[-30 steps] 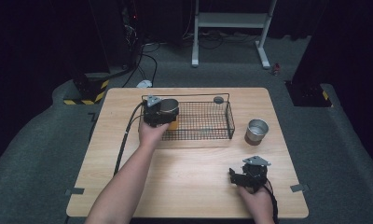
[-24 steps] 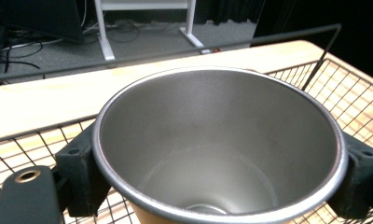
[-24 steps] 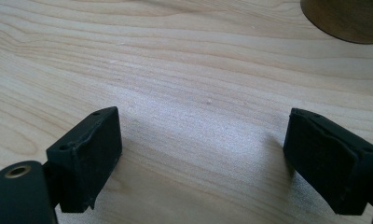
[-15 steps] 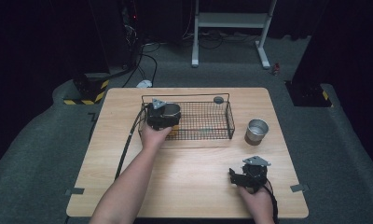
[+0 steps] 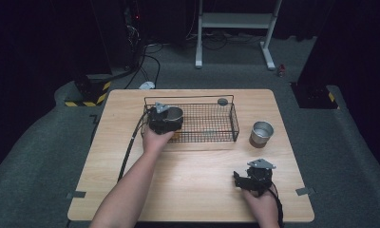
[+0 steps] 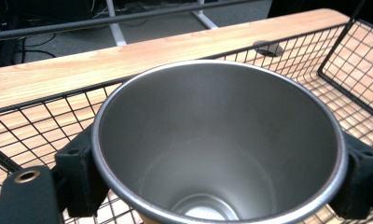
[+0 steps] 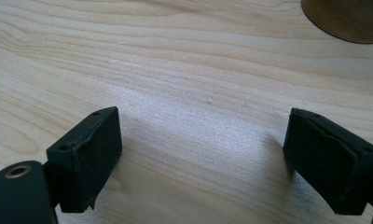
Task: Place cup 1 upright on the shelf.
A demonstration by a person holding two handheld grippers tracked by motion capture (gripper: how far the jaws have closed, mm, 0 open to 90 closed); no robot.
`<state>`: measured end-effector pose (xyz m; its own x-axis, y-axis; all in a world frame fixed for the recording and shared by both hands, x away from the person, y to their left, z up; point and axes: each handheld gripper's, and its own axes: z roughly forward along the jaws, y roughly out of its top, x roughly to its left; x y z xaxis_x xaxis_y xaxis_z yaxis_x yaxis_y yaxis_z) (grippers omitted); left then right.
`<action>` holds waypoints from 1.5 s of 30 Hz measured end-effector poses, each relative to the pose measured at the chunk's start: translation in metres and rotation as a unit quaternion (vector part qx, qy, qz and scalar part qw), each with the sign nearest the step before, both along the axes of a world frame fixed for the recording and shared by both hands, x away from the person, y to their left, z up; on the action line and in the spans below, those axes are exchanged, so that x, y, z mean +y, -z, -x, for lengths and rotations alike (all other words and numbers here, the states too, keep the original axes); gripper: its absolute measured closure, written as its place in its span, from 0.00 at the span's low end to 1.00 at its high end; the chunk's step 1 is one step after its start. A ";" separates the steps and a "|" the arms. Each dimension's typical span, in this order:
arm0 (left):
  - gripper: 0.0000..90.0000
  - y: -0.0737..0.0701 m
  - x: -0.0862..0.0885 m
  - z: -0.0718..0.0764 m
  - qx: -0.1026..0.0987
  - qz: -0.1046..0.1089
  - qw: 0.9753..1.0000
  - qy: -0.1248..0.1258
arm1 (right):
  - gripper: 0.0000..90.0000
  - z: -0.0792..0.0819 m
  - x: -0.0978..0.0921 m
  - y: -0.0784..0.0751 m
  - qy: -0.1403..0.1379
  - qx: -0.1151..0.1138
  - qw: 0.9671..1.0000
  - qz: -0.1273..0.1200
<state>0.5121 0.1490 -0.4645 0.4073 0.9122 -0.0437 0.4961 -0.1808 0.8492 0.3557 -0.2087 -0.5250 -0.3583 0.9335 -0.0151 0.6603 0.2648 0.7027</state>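
**High view: one cup at the basket's left end, one on the bare table**

High view showed the left gripper (image 5: 163,118) at the left end of the wire basket (image 5: 233,124), holding a steel cup (image 5: 174,114) upright. The left gripper view gave what the high view could not: the cup (image 6: 219,144) sat squeezed between the two black jaws, its open mouth facing the camera, with basket mesh (image 6: 357,60) beneath and to the right. The rest of the basket floor lay free to the right.

A second cup (image 5: 261,133) stood on the table (image 5: 193,185), just right of the basket and apart from it. The right gripper (image 5: 254,176) rested near the table's near right edge, well apart from both cups. The right gripper view showed its jaws spread wide over bare wood (image 7: 198,79), nothing between them.
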 end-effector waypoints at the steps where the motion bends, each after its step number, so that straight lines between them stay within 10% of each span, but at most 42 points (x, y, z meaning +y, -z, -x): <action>1: 0.14 0.000 0.001 0.000 0.001 -0.003 1.000 0.001 | 0.12 0.000 0.000 0.000 0.000 0.000 1.000 0.000; 13: 0.15 0.001 0.003 0.003 0.017 -0.030 0.999 0.005 | 0.12 0.000 0.000 0.000 0.000 0.000 1.000 0.000; 45: 0.00 -0.013 0.011 0.011 0.021 -0.008 1.000 0.002 | 0.12 0.000 0.000 0.000 0.000 0.000 1.000 0.000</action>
